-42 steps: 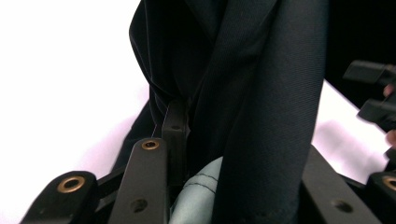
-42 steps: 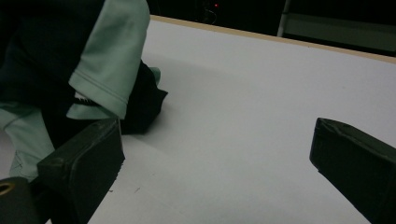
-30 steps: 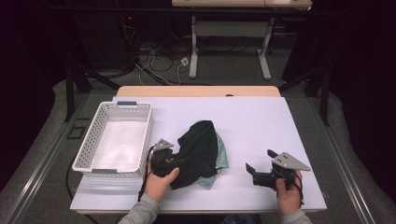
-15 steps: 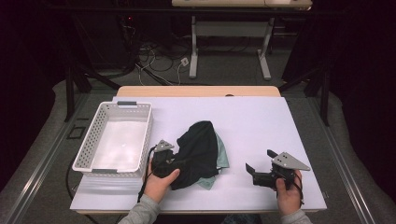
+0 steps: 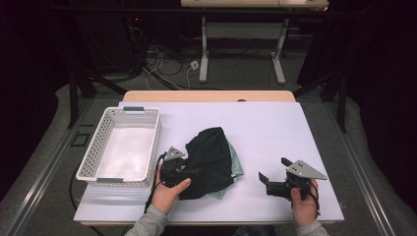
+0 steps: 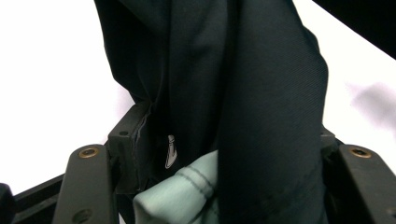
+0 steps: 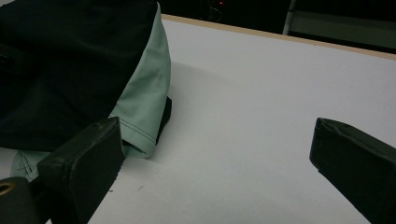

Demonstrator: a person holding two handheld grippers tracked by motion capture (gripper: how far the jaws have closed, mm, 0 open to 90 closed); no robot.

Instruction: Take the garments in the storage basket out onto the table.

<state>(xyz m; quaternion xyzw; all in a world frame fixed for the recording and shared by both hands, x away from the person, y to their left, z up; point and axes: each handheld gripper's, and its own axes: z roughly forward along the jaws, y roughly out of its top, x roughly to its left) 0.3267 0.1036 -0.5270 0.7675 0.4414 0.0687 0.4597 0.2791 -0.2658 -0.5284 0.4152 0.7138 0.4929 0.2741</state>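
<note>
The crumpled black cloth garment, with a pale mint-green cloth under it, lies mid-table, its long axis running away from you. Your left gripper is at its near left edge; its jaws have just been opening and now stand apart, black folds and a green corner loose between them. Your right gripper rests well apart to the right, jaws wide and empty. The white perforated plastic basket to the left holds nothing.
</note>
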